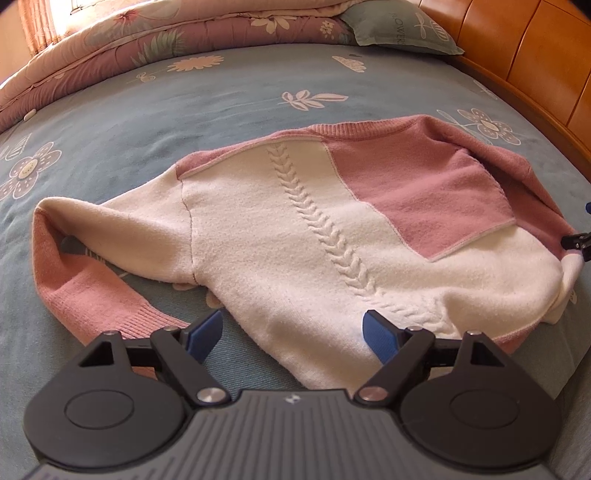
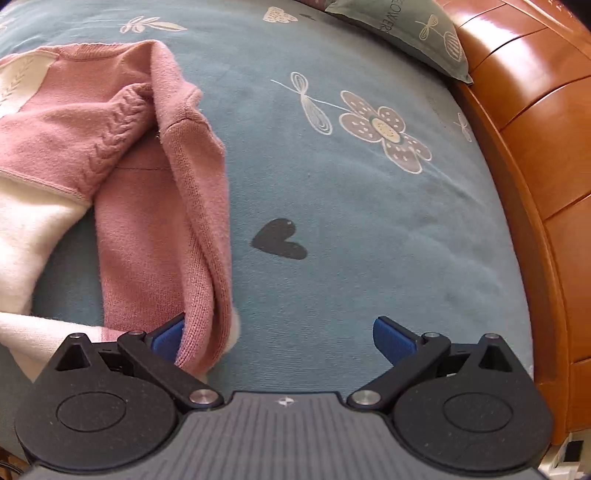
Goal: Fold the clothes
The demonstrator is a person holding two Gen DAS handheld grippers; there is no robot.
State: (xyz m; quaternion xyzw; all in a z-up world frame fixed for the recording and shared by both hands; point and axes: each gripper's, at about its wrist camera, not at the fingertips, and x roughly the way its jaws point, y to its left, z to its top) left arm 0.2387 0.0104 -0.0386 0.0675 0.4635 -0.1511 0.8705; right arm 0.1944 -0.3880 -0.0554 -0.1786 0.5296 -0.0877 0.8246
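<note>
Knit: a pink-and-cream sweater (image 1: 332,229) lies spread on the blue flowered bed (image 1: 184,110), back panel up, with a raised braid running down its middle.
Landmark: every place below is given from the sweater.
Long axis: the braid runs from the collar at the far end to the hem at the near end, so the body points straight away from both hands.
Near hem: the left tongs (image 1: 293,334) sit at this edge, jaws wide apart, one blue pad on either side of the cream hem corner; neither pad presses the cloth, so nothing is gripped.
Left sleeve: it trails out from the body's left side, bends, and ends in a pink cuff (image 1: 122,310) just beside the left tongs.
Right sleeve: the pink sleeve (image 2: 166,229) hangs along the body's right side, its length roughly parallel to the braid, its cuff end nearest the right hand.
Right tongs: the right tongs (image 2: 280,338) are also spread wide; the sleeve's cuff end lies against the inner face of the left-hand pad, the other pad standing well apart over bare bed. No grip yet, as far as I can judge.
Nearer hand: the right one for this sleeve, the left one for the hem.
Coming move: probably closing on the cuff and carrying the sleeve across the braid onto the back panel.
Far end: a quilt (image 1: 147,33), pillow (image 1: 399,26) and wooden headboard (image 1: 535,55) lie beyond the collar.
</note>
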